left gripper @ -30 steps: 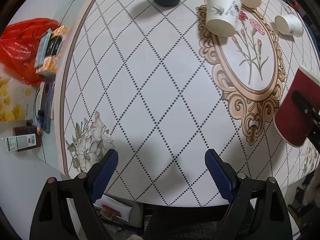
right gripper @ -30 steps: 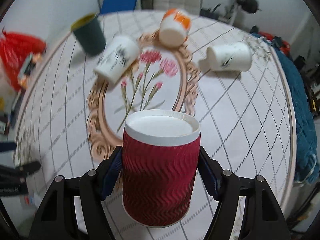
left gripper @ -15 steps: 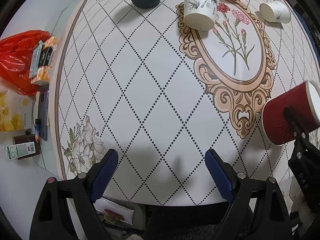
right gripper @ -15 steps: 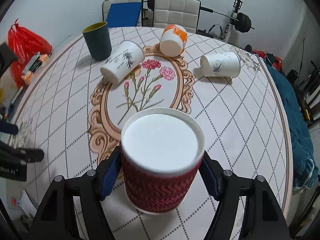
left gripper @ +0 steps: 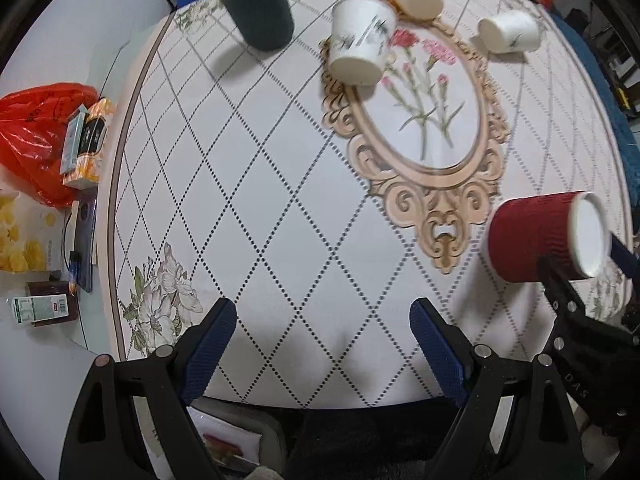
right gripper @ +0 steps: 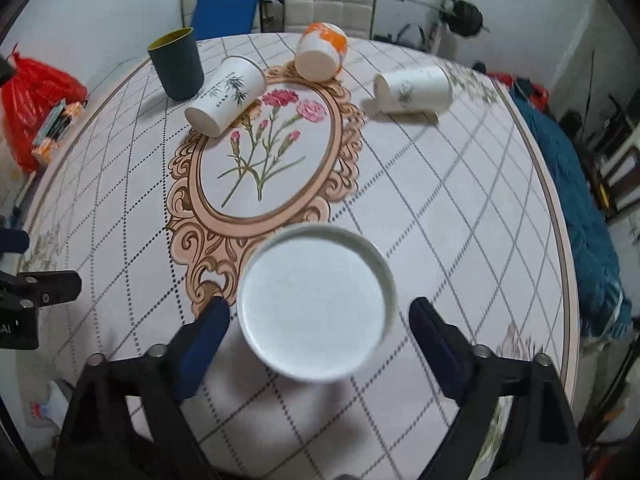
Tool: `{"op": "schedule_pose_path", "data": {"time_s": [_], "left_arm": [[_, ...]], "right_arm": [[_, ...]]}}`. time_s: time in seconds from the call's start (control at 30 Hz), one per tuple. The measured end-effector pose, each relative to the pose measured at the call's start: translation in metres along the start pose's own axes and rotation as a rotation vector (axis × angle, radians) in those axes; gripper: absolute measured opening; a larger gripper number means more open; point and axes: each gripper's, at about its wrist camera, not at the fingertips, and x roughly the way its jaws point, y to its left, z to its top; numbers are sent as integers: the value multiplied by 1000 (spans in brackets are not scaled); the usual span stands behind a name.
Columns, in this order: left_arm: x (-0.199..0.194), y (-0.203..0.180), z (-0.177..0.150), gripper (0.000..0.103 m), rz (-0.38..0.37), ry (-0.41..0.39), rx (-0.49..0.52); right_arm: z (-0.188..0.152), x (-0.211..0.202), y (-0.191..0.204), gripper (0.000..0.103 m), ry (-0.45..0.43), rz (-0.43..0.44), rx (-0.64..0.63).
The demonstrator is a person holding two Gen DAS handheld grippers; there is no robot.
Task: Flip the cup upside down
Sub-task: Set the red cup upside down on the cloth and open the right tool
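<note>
The red ribbed paper cup stands upside down on the round table near its front right; its white base faces up. My right gripper is open, its blue pads apart from the cup on both sides. My left gripper is open and empty above the table's front edge, left of the red cup.
A dark green cup stands upright at the back left. Two white printed cups and an orange-and-white cup lie on their sides around the oval flower print. A red bag and boxes sit left of the table.
My right gripper tipped the red cup base-up, set it down on the table and opened off it. The left gripper drew back and tilted up a little.
</note>
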Motion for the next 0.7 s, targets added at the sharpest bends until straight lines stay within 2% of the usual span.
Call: {"op": "schedule_pose_path", "data": {"time_s": [0.13, 0.17, 0.23, 0.37, 0.5, 0.7], "left_arm": [[-23, -8, -4, 89, -2, -48, 4], [-29, -10, -5, 91, -2, -61, 1], [-45, -14, -9, 101, -8, -99, -4], [-74, -22, -16, 101, -2, -158, -12], [-111, -32, -28, 101, -10, -224, -19], [-163, -42, -48, 101, -22, -303, -28]], "right_arm": [[-6, -25, -14, 96, 24, -25, 78], [-8, -31, -19, 97, 27, -34, 98], [-10, -47, -27, 97, 34, -62, 138], [-12, -87, -46, 97, 31, -95, 208], [-8, -126, -58, 98, 9, -97, 227], [-9, -190, -67, 98, -58, -100, 190]]}}
